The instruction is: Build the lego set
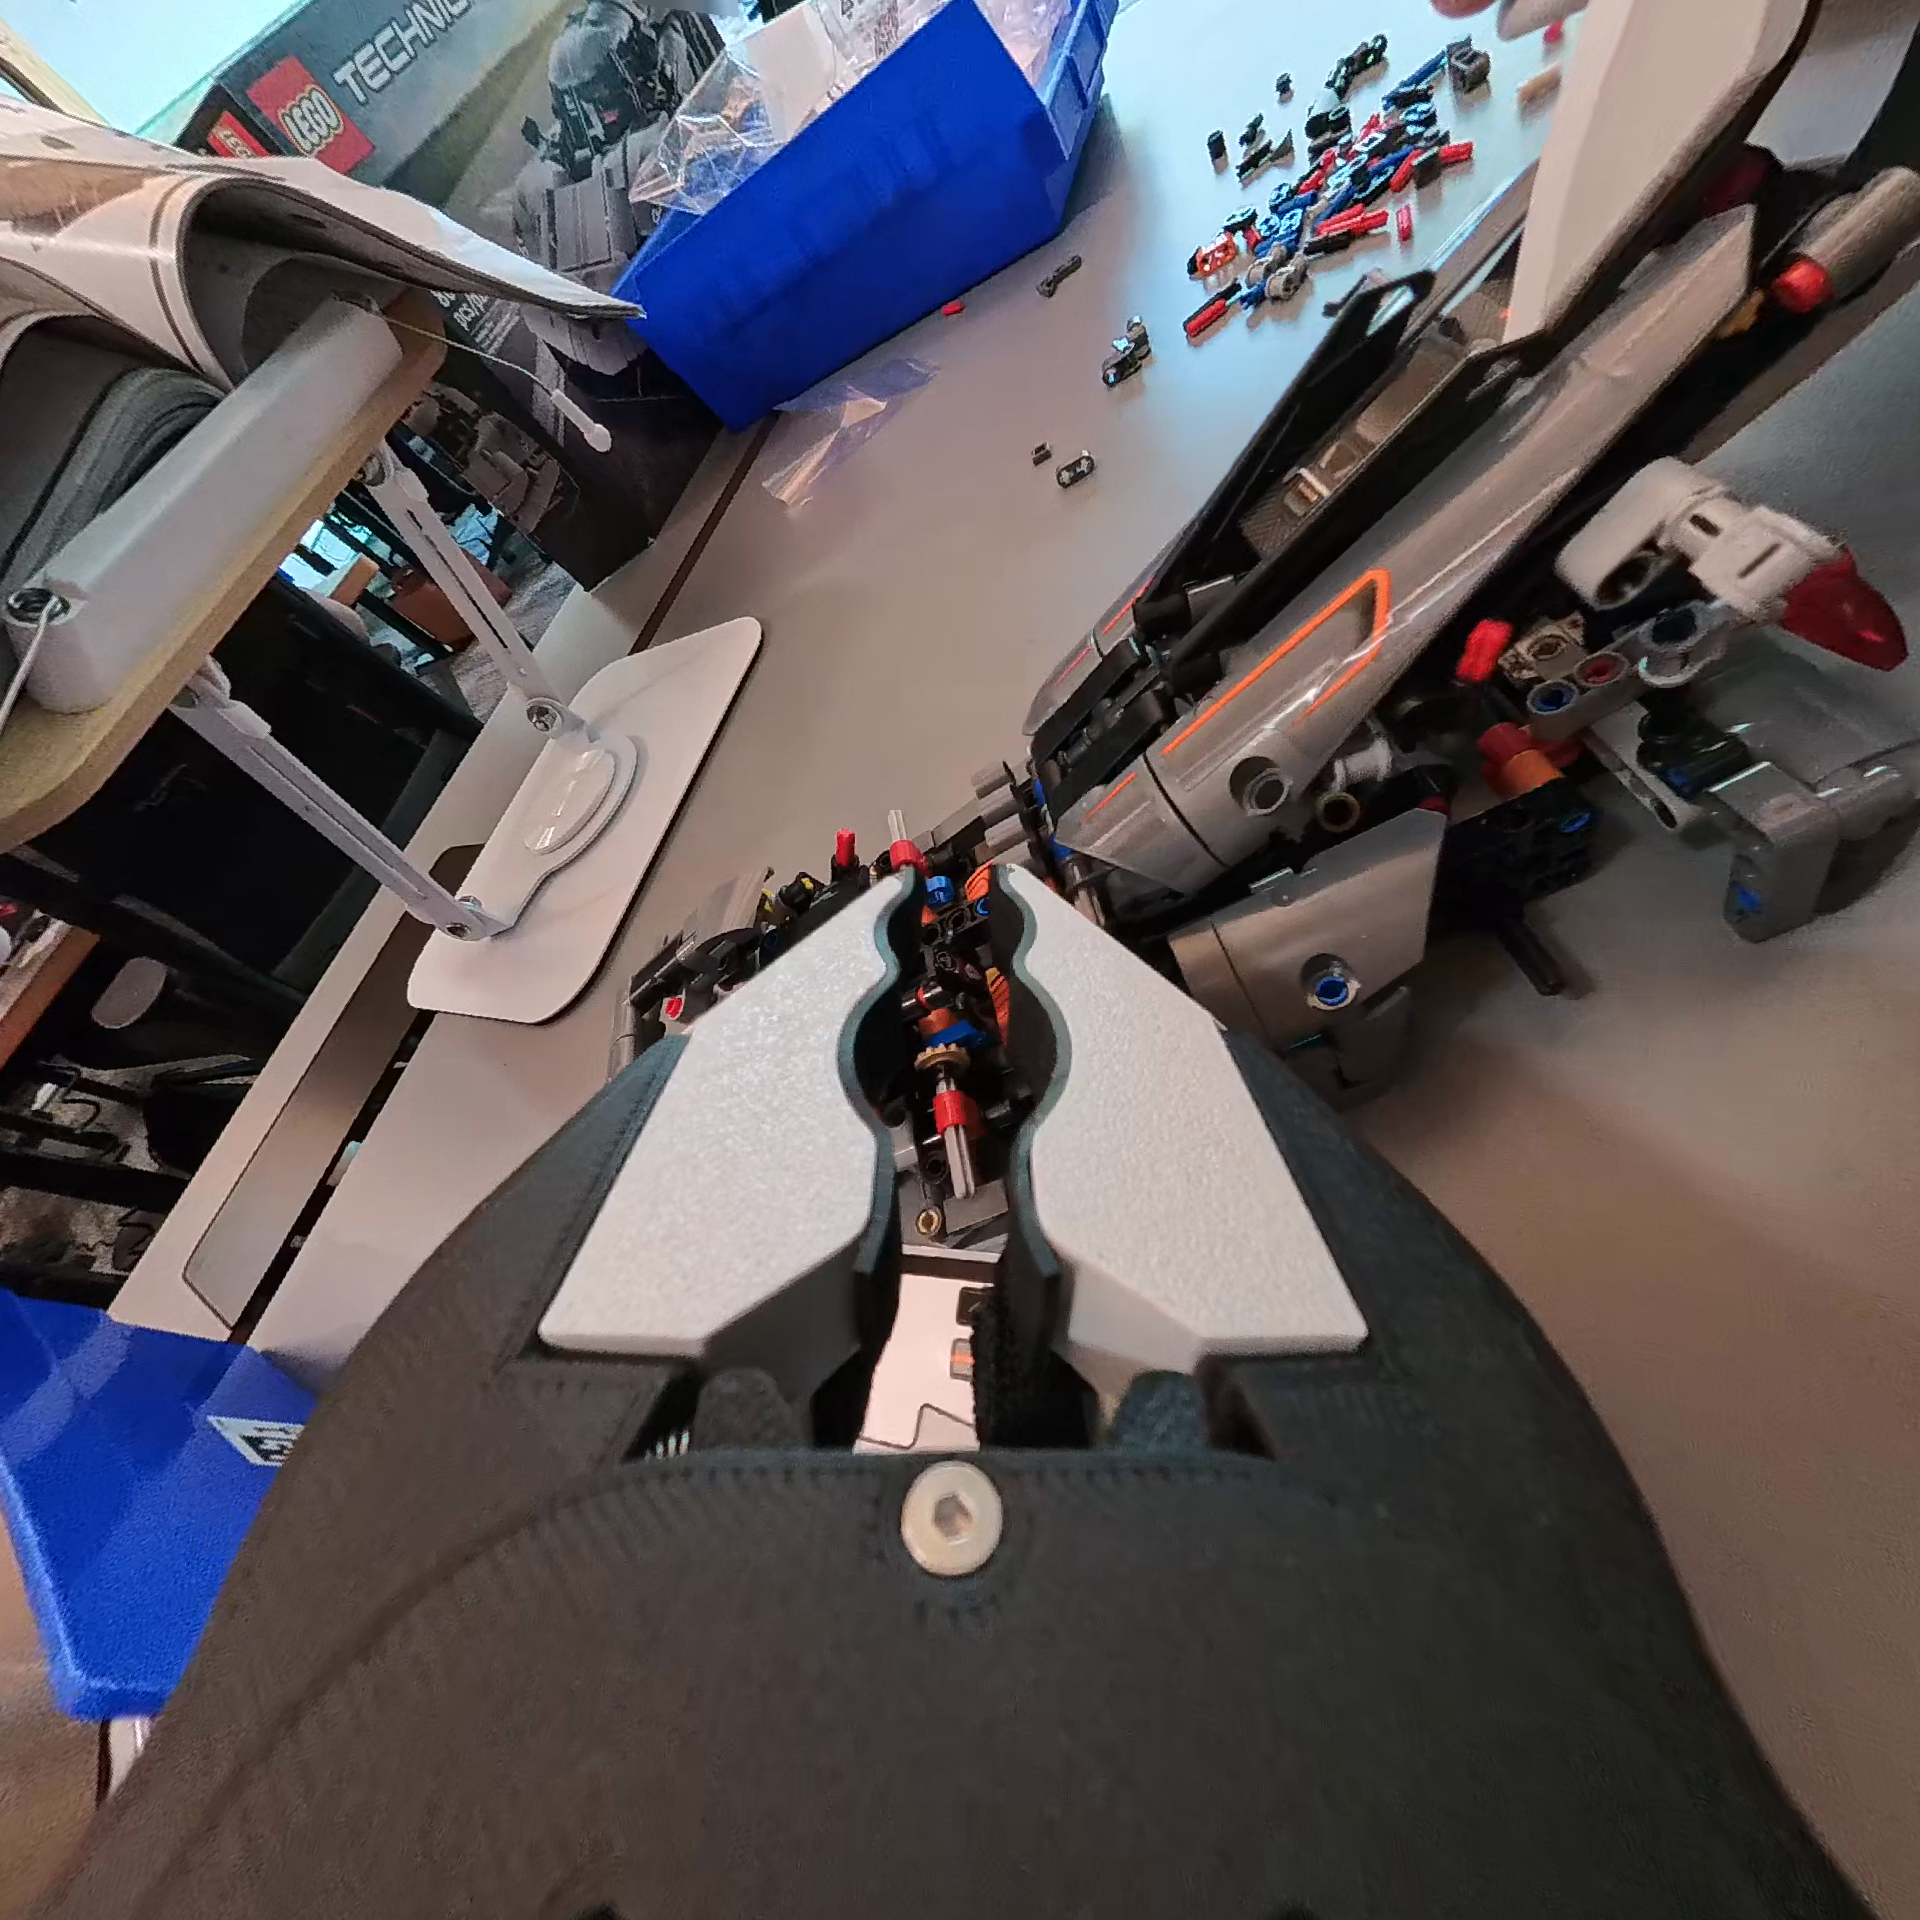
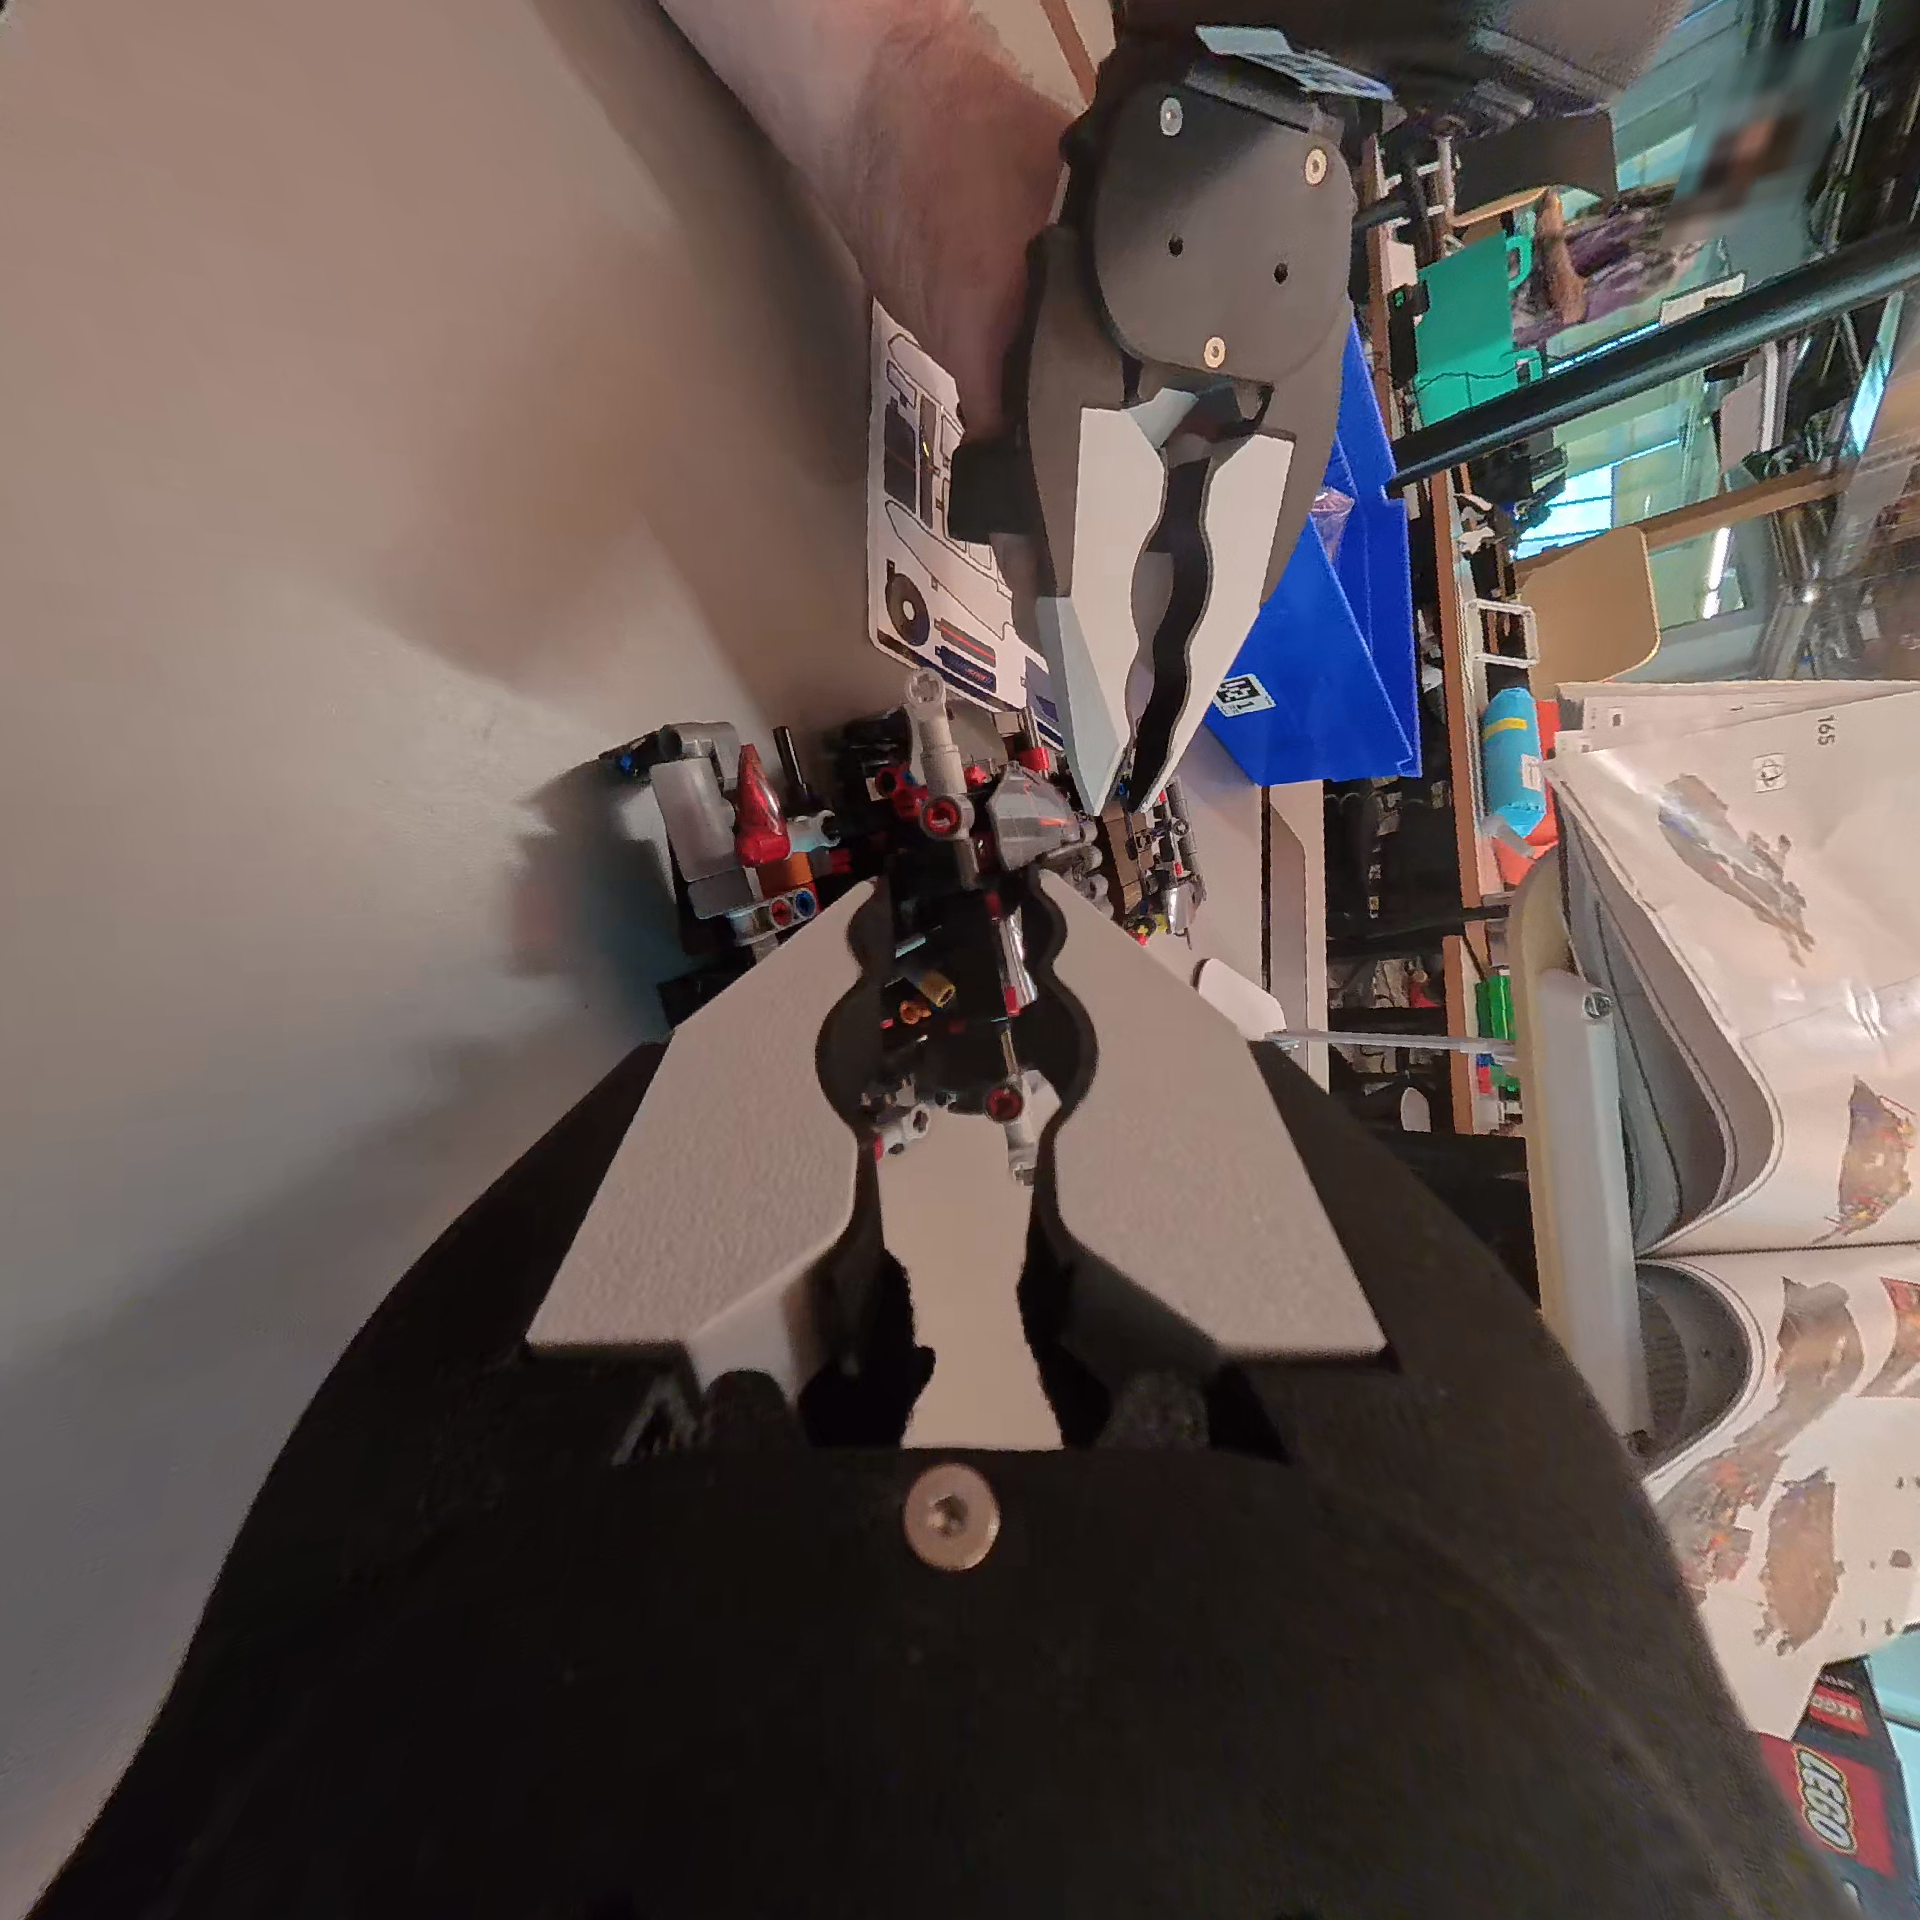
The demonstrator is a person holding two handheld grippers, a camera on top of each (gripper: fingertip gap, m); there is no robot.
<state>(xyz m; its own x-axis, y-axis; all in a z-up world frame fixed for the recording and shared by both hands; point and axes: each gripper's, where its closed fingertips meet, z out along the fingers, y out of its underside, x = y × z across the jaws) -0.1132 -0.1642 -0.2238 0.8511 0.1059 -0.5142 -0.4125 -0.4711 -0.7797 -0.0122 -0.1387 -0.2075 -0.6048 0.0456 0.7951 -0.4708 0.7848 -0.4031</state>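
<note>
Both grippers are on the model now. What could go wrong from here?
1. The left gripper and right gripper both close around the lego model; pulling apart might pop sections loose.
2. The red axle between the left fingers could bend or slip out.

Grey surface (image 1: 904, 582). Blue plastic bin (image 1: 883, 197) at far side, crumpled clear bags inside. Second blue bin (image 2: 1320, 623) near surface edge, bearing small square marker tag. White adjustable stand (image 1: 582, 769) with flat base plate resting on surface. Cluttered shelves (image 2: 1455, 520) in background beyond surface.
</note>
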